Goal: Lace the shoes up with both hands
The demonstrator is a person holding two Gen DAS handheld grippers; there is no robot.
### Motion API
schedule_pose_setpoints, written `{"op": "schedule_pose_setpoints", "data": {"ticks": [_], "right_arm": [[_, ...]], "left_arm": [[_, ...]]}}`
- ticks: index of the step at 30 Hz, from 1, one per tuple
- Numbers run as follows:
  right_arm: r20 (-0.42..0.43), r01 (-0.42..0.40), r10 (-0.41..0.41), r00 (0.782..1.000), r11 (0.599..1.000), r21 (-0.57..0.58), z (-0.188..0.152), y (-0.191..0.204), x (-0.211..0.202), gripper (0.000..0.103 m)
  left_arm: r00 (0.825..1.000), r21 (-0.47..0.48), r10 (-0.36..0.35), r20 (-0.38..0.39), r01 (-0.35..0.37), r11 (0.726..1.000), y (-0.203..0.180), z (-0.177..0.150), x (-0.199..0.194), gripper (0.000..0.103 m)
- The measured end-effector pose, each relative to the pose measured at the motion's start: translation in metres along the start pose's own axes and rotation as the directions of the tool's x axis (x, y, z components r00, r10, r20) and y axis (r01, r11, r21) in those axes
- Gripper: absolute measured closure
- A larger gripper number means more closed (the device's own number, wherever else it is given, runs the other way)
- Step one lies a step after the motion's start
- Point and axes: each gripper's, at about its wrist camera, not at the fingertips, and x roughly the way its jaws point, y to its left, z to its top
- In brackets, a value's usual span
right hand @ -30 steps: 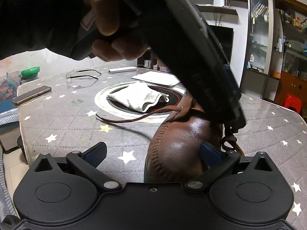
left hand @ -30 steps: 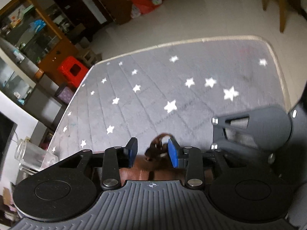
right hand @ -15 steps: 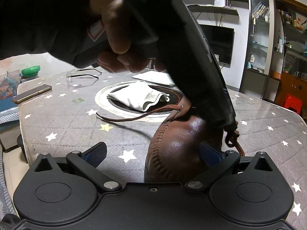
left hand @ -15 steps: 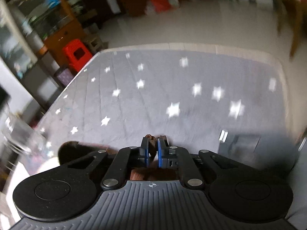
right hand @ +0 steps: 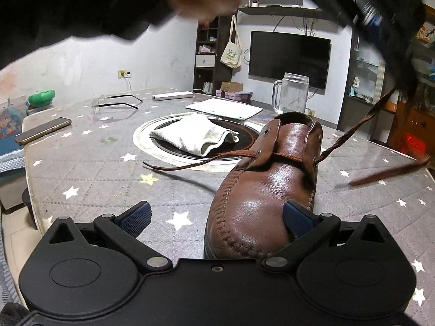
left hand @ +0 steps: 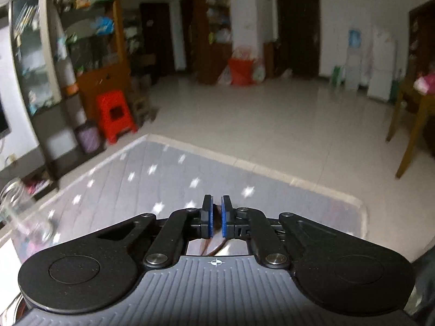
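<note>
Left gripper (left hand: 216, 213): jaws closed on the brown lace (right hand: 353, 133), raised above the shoe (right hand: 266, 190). Right gripper (right hand: 217, 217): jaws wide open, empty; shoe on counter (right hand: 95, 168) between them.

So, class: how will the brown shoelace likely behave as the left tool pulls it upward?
The shoelace looks floppy: its free end lies curved on the table. It probably slides through the eyelets. The shoe could shift, since the right tool stands open.
</note>
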Motion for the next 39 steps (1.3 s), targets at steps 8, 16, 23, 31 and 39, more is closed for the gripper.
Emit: {"op": "schedule_pose_setpoints", "data": {"ticks": [8,16,23,31,39], "right_arm": [[-0.005,-0.01,0.01,1.0,1.0,0.0,0.001,-0.002,-0.002,0.0],[-0.001,-0.005,0.005,1.0,1.0,-0.006,0.0,0.0,-0.001,0.0],[-0.002,-0.007,0.007,1.0,1.0,-0.009,0.0,-0.001,-0.001,0.0],[0.004,-0.004,0.004,1.0,1.0,-0.008,-0.001,0.0,-0.001,0.0],[0.006,-0.008,0.008,1.0,1.0,-0.005,-0.001,-0.001,-0.001,0.0]], "left_arm": [[0.994,0.116,0.028,-0.105,-0.015,0.993,-0.011,-0.006,0.002,0.096],[0.979,0.288,0.058,-0.196,0.001,0.958,-0.013,-0.039,0.008,0.075],[0.956,0.423,0.083,-0.28,0.046,0.905,-0.01,-0.074,0.014,0.069],[0.919,0.54,0.139,-0.37,0.091,0.836,-0.01,-0.108,0.036,0.07],[0.904,0.585,0.168,-0.392,0.104,0.804,-0.006,-0.119,0.056,0.076]]}}
